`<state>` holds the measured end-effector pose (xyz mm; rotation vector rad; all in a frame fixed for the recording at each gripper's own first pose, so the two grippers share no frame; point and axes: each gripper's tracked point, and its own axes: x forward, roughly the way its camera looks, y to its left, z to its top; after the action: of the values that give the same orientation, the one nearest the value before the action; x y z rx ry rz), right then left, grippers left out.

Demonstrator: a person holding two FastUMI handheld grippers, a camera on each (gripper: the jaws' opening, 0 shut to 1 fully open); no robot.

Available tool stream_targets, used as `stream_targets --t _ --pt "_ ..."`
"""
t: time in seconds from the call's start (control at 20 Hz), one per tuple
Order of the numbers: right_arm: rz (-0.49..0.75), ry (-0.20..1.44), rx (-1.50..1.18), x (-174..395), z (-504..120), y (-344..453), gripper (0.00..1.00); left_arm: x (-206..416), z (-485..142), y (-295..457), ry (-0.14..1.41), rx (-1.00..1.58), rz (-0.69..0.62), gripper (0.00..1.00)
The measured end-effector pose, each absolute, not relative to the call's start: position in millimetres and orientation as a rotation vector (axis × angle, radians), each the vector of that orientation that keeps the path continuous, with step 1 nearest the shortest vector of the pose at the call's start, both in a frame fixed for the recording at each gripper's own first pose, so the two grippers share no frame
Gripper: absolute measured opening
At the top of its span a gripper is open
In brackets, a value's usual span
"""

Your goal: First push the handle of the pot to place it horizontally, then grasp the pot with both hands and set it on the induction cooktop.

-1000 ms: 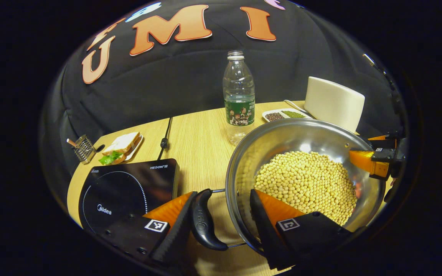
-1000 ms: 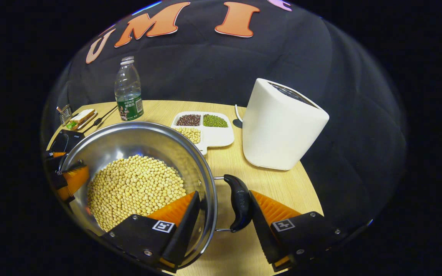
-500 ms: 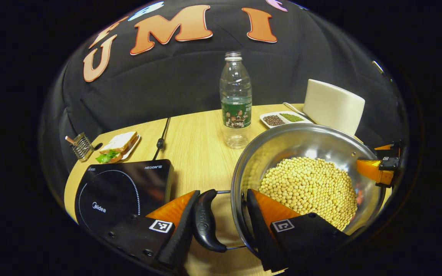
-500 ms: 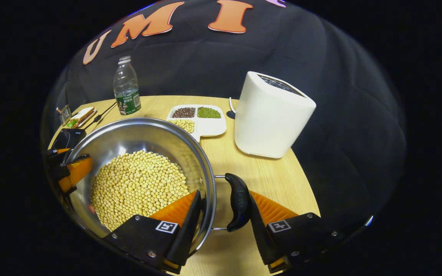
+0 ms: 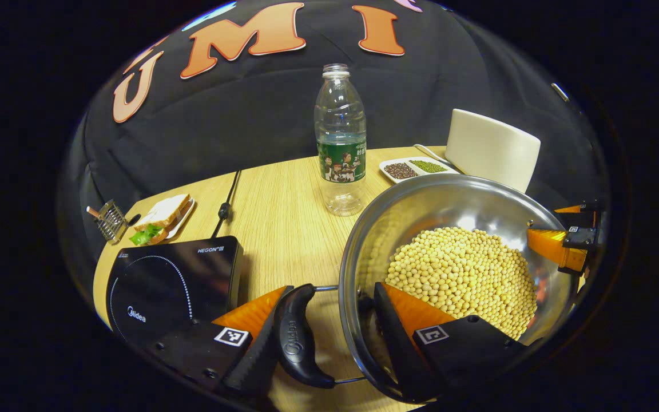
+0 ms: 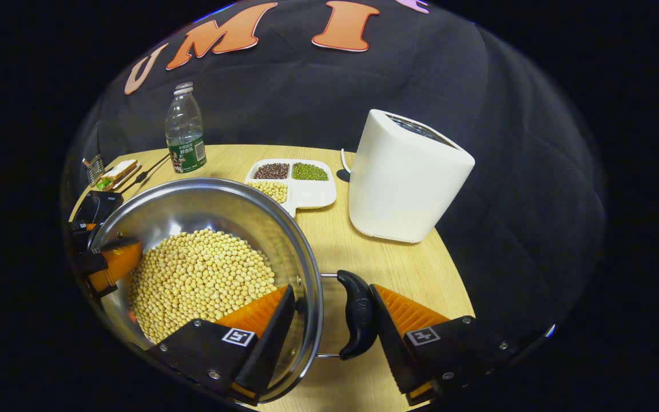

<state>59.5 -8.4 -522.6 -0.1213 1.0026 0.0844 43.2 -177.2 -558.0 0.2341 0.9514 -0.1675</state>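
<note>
— What do your tongs hold?
— My left gripper (image 5: 329, 337) and right gripper (image 6: 329, 326) each clamp a curved black handle (image 5: 295, 340) against the rim of the shiny steel pot (image 5: 415, 200).
— Contents?
— Round yellow soybeans (image 5: 461, 274).
— Cooktop?
— The glossy black induction cooktop (image 5: 163, 280) lies left of my left tongs.

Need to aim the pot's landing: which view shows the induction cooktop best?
The left gripper view: the induction cooktop lies near, its ring marking visible. In the right gripper view it is a small dark corner beyond the pot.
</note>
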Motion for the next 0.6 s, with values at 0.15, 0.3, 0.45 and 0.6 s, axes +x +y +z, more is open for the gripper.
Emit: stream_targets --t 0.15,0.3,0.45,0.6 --pt "0.079 1.014 -0.098 59 -522 -10 0.77 44 -557 -175 0.954 0.221 -0.167 0.87" --pt "0.074 1.031 -0.085 54 -520 -9 0.68 42 -553 -174 0.973 0.171 -0.143 0.76" --pt "0.063 1.023 -0.079 48 -508 -8 0.65 41 -541 -174 0.953 0.162 -0.130 0.75" --pt "0.046 0.980 -0.064 50 -480 -5 0.60 48 -512 -170 0.896 0.175 -0.135 0.76"
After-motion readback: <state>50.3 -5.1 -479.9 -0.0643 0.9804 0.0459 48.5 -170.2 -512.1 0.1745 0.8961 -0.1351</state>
